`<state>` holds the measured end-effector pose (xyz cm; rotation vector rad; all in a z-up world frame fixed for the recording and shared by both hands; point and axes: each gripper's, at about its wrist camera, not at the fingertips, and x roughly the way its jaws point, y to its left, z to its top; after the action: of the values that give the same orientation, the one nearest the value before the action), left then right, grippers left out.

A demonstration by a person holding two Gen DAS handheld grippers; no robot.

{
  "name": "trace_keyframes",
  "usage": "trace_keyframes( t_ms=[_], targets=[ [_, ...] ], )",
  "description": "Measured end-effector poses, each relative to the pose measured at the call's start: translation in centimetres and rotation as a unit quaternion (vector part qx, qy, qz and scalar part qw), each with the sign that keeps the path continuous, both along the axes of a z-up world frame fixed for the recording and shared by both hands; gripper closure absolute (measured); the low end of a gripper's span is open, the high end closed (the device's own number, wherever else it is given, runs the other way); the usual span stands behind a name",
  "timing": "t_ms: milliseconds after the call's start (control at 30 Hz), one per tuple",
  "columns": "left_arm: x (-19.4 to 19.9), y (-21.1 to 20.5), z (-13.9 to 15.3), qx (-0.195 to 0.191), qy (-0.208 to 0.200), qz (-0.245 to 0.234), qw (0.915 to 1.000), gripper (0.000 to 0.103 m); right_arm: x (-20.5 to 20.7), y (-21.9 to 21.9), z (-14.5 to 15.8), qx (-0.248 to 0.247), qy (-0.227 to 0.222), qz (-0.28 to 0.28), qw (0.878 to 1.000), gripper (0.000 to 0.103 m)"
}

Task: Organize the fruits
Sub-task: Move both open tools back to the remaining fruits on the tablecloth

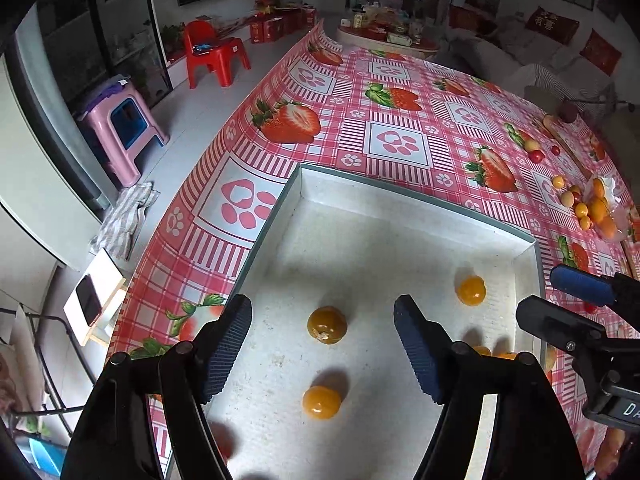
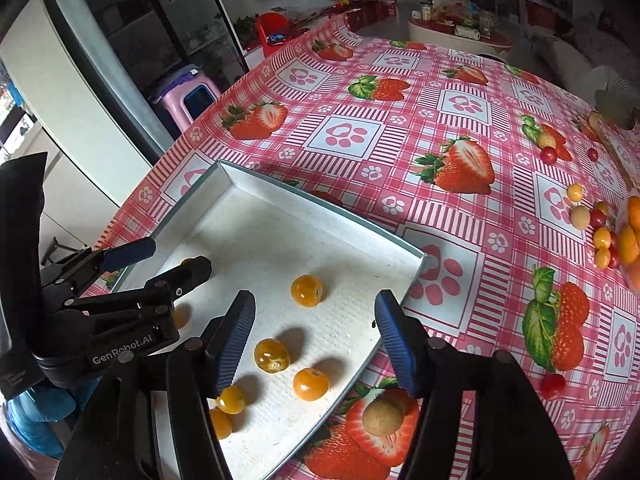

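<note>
- Two tools are in my view, both angled steeply down over the white tray (image 2: 280,216) on the tabletop (image 2: 460,128).
- My left tool (image 1: 323,346) stands with its jaws apart and empty; one orange berry (image 1: 327,325) lies on the tray floor between the blue pads, touching neither.
- My right tool (image 2: 316,344) is likewise spread with nothing gripped, hovering over the tray's near right corner; a second berry (image 2: 272,355) lies just beside its left pad.
- Six orange berries are fully visible in the tray from the right wrist view, and a seventh is partly hidden behind the left tool.
- One round tan fruit (image 2: 382,417) lies outside the tray, just beside its near edge, on a printed strawberry.
- A loose cluster of small fruits (image 2: 600,224), yellow, red and orange, lies well apart at the tabletop's far right; I cannot count it exactly.
</note>
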<state>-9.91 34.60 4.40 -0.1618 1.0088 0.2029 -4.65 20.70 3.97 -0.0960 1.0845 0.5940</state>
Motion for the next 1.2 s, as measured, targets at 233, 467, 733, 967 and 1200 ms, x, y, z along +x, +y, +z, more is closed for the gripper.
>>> trace_keyframes(
  t_ms=[233,467,733,967,1200],
  targets=[
    [-2.3,-4.7,3.0,0.003,-0.043,-0.051,0.9978,0.028,-0.6,-6.9,1.6,0.005,-0.015,-0.063,0.998,0.031],
    [-5.2,-13.7,3.5,-0.041,-0.056,-0.146,0.9869,0.028,-1.1,-15.6,0.3,-0.011,0.005,-0.144,0.990,0.031],
    [-6.3,-19.3,-1.1,-0.051,-0.023,-0.117,0.9916,0.028,-3.3,-20.7,-1.1,-0.020,0.017,-0.168,0.985,0.031],
    [-5.7,-19.7,-2.8,-0.021,-0.019,-0.087,0.9958,0.028,-4.1,-21.2,-2.4,-0.036,0.009,-0.158,0.987,0.031],
    [-3.6,-19.8,-2.9,0.004,-0.030,-0.084,0.9960,0.028,-2.9,-20.4,-3.3,-0.047,-0.004,-0.154,0.987,0.031]
  ],
)
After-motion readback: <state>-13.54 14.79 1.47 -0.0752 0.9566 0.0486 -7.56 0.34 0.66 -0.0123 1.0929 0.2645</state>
